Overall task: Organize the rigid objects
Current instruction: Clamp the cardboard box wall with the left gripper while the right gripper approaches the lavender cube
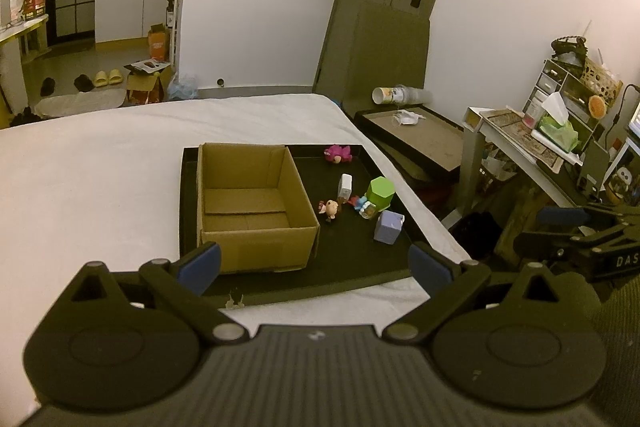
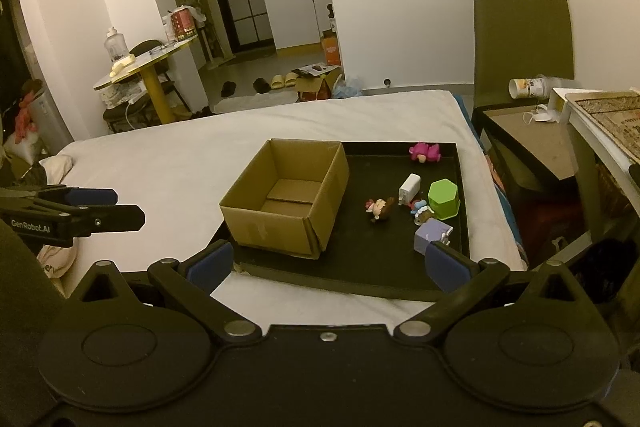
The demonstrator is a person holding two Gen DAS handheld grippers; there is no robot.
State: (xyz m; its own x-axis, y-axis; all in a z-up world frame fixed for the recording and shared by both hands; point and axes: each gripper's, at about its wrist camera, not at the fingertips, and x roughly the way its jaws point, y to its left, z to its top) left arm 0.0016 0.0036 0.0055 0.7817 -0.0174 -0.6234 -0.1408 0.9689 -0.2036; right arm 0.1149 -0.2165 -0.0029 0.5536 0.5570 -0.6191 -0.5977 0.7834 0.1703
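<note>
At frame centre, a black tray point(image 1: 192, 187) lies on the white bed point(image 1: 100, 179). An open cardboard box point(image 1: 248, 203) occupies its left half, nothing visible inside. Right of the box: pink toy point(image 1: 338, 153), white block point(image 1: 345, 185), doll figure point(image 1: 330, 208), green hexagonal container point(image 1: 380, 193), purple box point(image 1: 387, 226). Left gripper point(image 1: 314, 265) and right gripper point(image 2: 328, 263) sit low in frame, fingers spread apart, holding nothing.
</note>
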